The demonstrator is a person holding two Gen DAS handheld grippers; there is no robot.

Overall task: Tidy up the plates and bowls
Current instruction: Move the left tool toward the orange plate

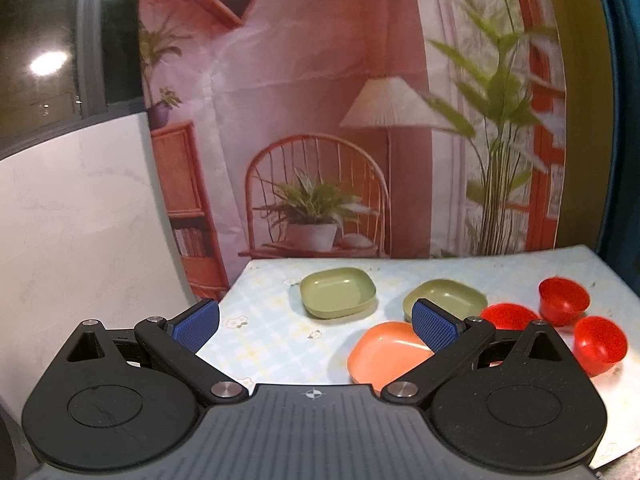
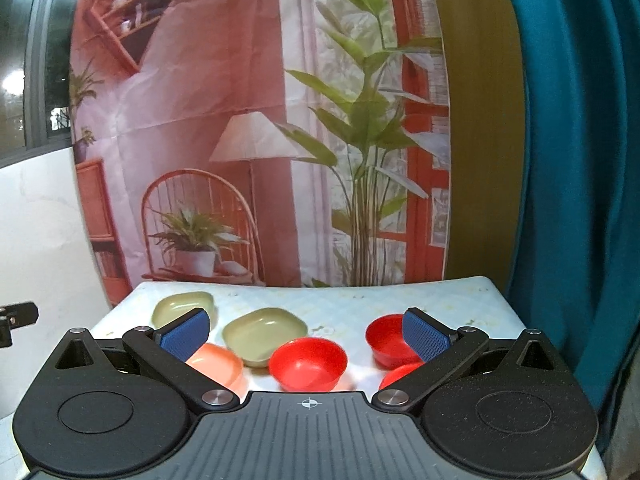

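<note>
crowding red bowls (image 2: 307, 364), green plates (image 2: 264, 334)

Table (image 1: 272, 344) — plates (image 1: 339, 292), bowls (image 1: 563, 300)

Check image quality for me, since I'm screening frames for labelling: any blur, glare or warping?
Left wrist view: red bowls smeared, backdrop plant soft, lamp glare top left. Right wrist view: near red bowl slightly blurred, green plates fairly crisp. Both bow straight edges, fisheye.
</note>
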